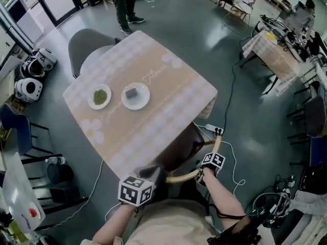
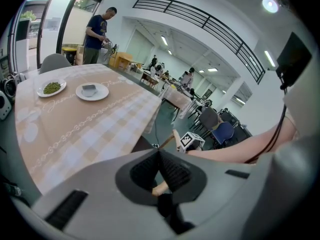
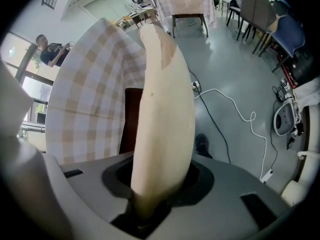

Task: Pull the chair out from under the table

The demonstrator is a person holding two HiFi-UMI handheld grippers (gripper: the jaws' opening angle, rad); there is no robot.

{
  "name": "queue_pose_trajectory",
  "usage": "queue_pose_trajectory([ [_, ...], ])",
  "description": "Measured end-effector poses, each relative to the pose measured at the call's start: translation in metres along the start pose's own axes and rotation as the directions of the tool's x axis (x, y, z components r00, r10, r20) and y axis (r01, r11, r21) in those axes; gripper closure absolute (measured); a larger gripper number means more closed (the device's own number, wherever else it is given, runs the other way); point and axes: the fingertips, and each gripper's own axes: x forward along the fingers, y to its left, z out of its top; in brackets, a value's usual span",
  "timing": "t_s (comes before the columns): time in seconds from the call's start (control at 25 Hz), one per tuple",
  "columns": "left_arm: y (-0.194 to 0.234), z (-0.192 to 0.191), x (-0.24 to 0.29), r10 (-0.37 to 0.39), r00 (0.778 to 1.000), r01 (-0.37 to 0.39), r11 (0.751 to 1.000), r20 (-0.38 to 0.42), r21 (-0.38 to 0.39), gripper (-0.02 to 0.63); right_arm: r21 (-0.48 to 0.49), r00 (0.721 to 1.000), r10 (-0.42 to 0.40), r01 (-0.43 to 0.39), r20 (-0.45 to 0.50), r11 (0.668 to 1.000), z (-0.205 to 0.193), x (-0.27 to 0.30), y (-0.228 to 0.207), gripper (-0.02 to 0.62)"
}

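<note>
The chair (image 1: 180,148) stands tucked under the near corner of the table (image 1: 163,70), which wears a beige checked cloth; its dark seat and curved pale wooden back rail (image 1: 188,176) show below the cloth's edge. My left gripper (image 1: 158,176) is shut on the rail's left end, and a sliver of that wood (image 2: 159,187) shows between its pads. My right gripper (image 1: 203,172) is shut on the rail's right part. In the right gripper view the rail (image 3: 165,109) rises straight out of my right gripper (image 3: 157,184) and fills its jaws.
Two white plates sit on the table, one with green food (image 1: 99,96), one with a grey block (image 1: 136,96). A grey chair (image 1: 84,42) and a standing person (image 1: 125,4) are on the far side. A white cable (image 1: 234,162) and power strip (image 1: 214,129) lie on the floor to the right.
</note>
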Motion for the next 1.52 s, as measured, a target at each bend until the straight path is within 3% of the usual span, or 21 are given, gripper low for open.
queue_pose_trajectory([
  [0.76,0.003,-0.013,0.003,-0.049,0.999,0.049,0.999,-0.015,-0.001,0.600,0.001,1.000,-0.020,0.020,-0.006,1.000,-0.007,-0.011,-0.012,0.459],
  [1.52,0.020,-0.026,0.004,-0.116,0.991,0.121,0.990,-0.071,0.076,0.600,0.031,1.000,-0.024,0.024,0.010,0.999,-0.015,-0.010,-0.015,0.463],
])
